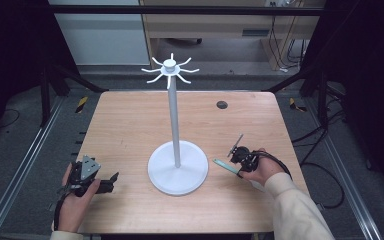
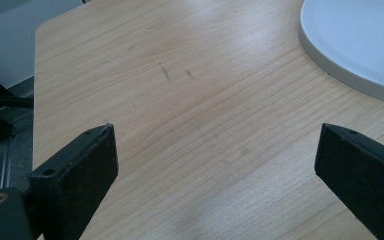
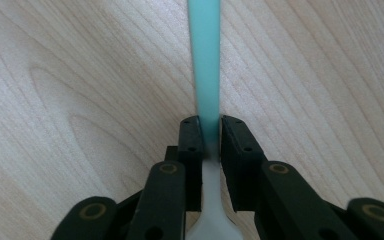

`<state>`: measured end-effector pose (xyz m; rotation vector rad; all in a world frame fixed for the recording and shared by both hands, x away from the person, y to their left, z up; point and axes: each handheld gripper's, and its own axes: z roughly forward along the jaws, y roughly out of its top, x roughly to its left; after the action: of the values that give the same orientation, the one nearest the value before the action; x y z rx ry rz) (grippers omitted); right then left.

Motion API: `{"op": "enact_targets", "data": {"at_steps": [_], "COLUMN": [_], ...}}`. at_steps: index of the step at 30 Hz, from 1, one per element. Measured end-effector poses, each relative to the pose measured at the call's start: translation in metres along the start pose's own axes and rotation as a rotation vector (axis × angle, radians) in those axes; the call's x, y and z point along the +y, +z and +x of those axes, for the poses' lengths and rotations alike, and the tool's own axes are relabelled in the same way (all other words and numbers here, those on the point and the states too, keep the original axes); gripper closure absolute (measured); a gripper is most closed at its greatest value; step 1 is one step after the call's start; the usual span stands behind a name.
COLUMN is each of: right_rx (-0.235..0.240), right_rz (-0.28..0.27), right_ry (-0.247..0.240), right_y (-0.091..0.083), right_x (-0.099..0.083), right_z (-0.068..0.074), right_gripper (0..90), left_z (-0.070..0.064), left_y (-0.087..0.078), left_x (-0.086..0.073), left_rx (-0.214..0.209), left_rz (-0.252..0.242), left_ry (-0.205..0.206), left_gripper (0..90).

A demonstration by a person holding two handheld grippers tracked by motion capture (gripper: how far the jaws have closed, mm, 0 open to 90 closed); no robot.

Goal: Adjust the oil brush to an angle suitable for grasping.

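Note:
A white hook stand [image 1: 174, 120] rises from a round base [image 1: 178, 170] in the middle of the wooden table [image 1: 130, 125]; its top carries several curved hooks [image 1: 170, 70]. My right gripper [image 1: 238, 169] is right of the base, shut on a slim utensil [image 1: 224, 165] with a teal handle and a white end. In the right gripper view the jaws [image 3: 210, 134] pinch the utensil [image 3: 204, 60] where teal meets white, just above the wood. My left gripper [image 1: 111, 182] rests low at the front left, open and holding nothing. Its wide-apart jaws [image 2: 215, 150] frame bare wood, with the base's rim [image 2: 350, 45] at the upper right.
A small dark round grommet [image 1: 222, 104] sits in the tabletop at the back right. Black frame posts stand at both back corners, and metal rails run along the floor on either side. The table's left edge [image 2: 35, 100] lies close to my left gripper.

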<state>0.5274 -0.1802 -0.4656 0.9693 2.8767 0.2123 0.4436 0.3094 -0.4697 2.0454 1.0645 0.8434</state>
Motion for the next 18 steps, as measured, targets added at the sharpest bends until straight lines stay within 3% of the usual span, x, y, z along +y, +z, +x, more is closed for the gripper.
{"op": "enact_targets", "data": {"at_steps": [3, 9, 10, 11, 14, 18], "right_rx": [0.015, 0.027, 0.017, 0.015, 0.000, -0.080], "right_rz": [-0.003, -0.082, -0.088, -0.113, -0.188, -0.275], "right_ry": [0.006, 0.042, 0.065, 0.049, 0.072, 0.089], "right_y": [-0.001, -0.016, -0.020, -0.023, -0.038, -0.060], "right_x": [0.000, -0.004, -0.003, -0.003, 0.000, 0.007], "right_z": [-0.001, -0.005, -0.004, -0.006, -0.006, -0.005], "right_gripper": [81.9, 82.0, 82.0, 82.0, 82.0, 82.0], "left_z": [0.000, 0.000, 0.000, 0.000, 0.000, 0.000], "left_y": [0.000, 0.000, 0.000, 0.000, 0.000, 0.000], "left_x": [0.000, 0.000, 0.000, 0.000, 0.000, 0.000], "left_rx": [0.000, 0.002, 0.003, 0.003, 0.004, -0.001], "left_rz": [-0.001, -0.001, -0.001, 0.000, -0.003, -0.003], "left_ry": [-0.002, 0.000, 0.001, 0.001, -0.001, 0.000], "left_gripper": [3.1, 3.1, 3.1, 3.1, 3.1, 3.1]}}
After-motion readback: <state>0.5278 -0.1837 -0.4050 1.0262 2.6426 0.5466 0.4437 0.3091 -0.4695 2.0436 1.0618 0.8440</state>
